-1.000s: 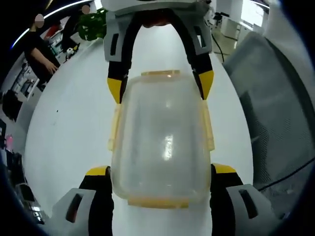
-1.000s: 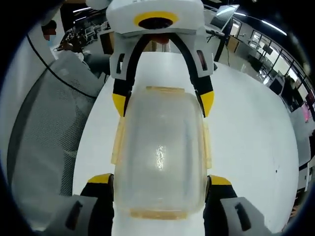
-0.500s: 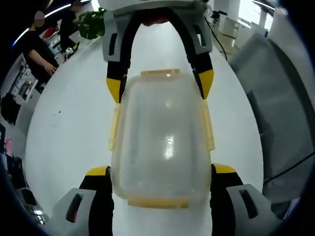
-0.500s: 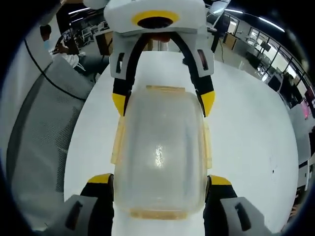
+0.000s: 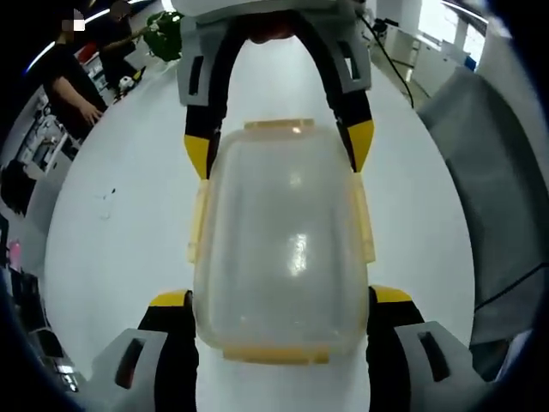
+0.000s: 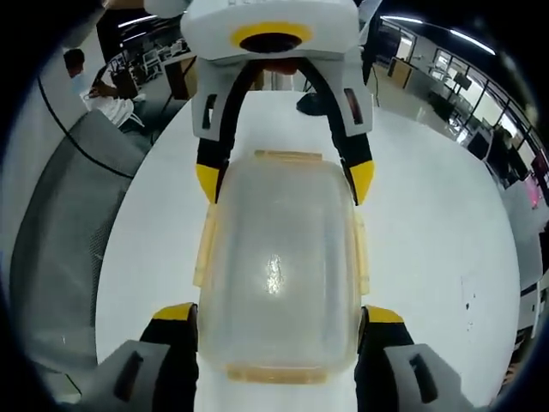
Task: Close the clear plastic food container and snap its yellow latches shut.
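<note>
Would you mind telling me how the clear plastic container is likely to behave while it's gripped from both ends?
The container looks empty, so probably light. Its glossy walls may slip between the left gripper jaws. Thin clear plastic could flex if squeezed.

My cameras have swung while the load sits the same between my tongs. In the left gripper view the grey mesh office chair [image 5: 506,189] has slid toward the right edge, more of the white surface [image 5: 120,223] now shows, and the person in dark clothes [image 5: 73,81] has shifted higher. In the right gripper view the same chair [image 6: 56,249] has slipped lower left, baring more surface on that side.
</note>
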